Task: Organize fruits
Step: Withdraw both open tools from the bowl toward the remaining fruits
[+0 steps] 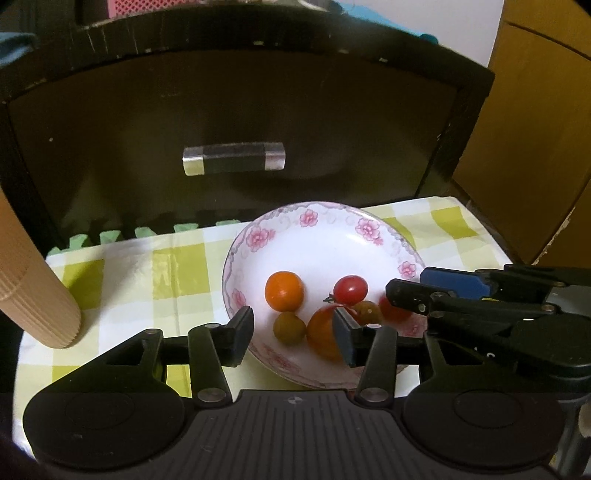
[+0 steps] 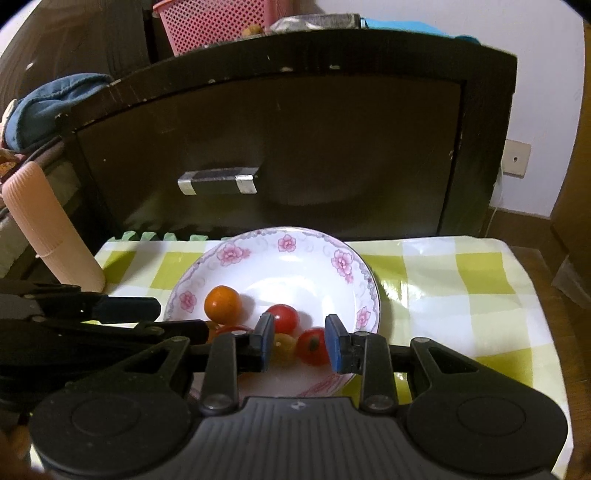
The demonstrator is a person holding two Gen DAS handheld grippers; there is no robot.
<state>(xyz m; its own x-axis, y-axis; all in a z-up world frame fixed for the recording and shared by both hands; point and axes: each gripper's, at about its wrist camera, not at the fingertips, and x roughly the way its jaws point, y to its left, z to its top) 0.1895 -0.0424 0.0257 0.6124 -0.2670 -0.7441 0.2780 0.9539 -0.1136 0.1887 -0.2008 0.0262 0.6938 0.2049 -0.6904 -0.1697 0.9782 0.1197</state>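
Note:
A white bowl with pink flowers (image 1: 325,236) (image 2: 295,258) sits on a green-checked cloth and holds several small tomatoes: an orange one (image 1: 284,290) (image 2: 222,304), a red one (image 1: 351,289) (image 2: 282,316), a greenish one (image 1: 290,328), a large orange-red one (image 1: 321,334) and another red one (image 2: 312,346). My left gripper (image 1: 293,334) is open over the bowl's near rim, around the greenish and large tomatoes. My right gripper (image 2: 300,345) is open over the bowl's near right side, with a yellowish tomato (image 2: 283,345) and the red one between its fingers. Each gripper shows in the other's view.
A dark cabinet drawer with a metal handle (image 1: 234,158) (image 2: 218,181) stands right behind the bowl. A ribbed beige cylinder (image 1: 33,295) (image 2: 55,236) leans at the left. A pink basket (image 2: 218,26) sits on the cabinet. Checked cloth (image 2: 461,288) extends right.

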